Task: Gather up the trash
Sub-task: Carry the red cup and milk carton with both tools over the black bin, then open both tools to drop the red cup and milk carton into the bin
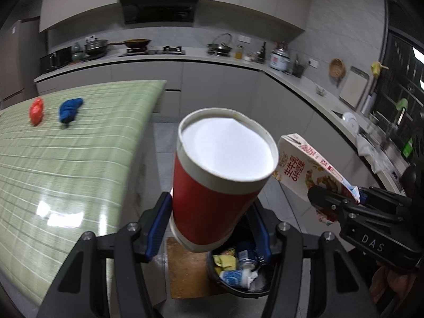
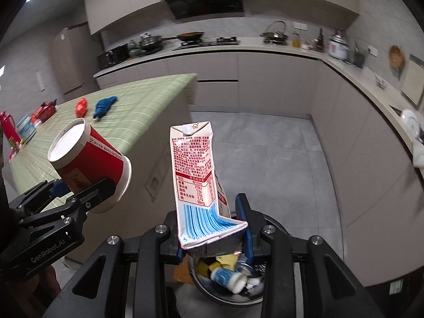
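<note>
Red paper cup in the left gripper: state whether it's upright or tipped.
Tipped. The red paper cup lies slanted in the left gripper, its open mouth facing sideways toward the camera.

A kitchen with pale grey tiled walls [image 2: 265,23] and a grey tiled floor [image 2: 265,153]. An L-shaped counter [image 2: 265,46] runs over handleless beige cabinets [image 2: 278,79] – gas hob [image 1: 152,51] below a black range hood [image 1: 159,6]. A fridge [image 2: 70,61] stands at the left, a dark barred window [image 1: 397,84] at the right – a table with a green striped cloth [image 1: 66,143] sits nearer
</note>
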`<state>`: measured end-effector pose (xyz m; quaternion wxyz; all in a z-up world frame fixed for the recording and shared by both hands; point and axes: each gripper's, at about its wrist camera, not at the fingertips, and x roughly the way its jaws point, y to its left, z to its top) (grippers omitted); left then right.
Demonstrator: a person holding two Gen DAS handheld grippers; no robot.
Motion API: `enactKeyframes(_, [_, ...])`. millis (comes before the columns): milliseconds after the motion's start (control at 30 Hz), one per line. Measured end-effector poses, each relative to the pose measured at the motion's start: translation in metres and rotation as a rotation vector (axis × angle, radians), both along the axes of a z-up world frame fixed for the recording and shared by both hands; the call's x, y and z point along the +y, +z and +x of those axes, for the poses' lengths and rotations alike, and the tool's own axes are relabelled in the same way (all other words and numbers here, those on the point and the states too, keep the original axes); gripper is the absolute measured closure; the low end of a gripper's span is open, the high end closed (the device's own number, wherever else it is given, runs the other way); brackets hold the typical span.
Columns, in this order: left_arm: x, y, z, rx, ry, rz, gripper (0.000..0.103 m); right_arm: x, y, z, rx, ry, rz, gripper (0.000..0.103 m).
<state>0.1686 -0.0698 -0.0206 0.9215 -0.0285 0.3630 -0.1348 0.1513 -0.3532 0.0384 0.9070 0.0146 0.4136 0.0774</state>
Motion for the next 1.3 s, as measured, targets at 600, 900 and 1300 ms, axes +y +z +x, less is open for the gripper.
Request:
enactKeyframes(600, [-0.082,-0.047,-0.008,0.108,-0.1,0.043,0.045,-0.076,-0.061,-0.011,0.121,-0.085,0.015,0.068])
enactKeyframes(900, [-0.084,-0.066,-0.001,0.145,-0.102,0.061,0.045,-0.078,-0.087,-0.003,0.168,-0.084,-0.001,0.068])
enactKeyframes(1300, [-0.082,-0.114,0.001,0.25,-0.116,0.086,0.045,-0.071,-0.138,0.002,0.259,-0.082,-0.008,0.068])
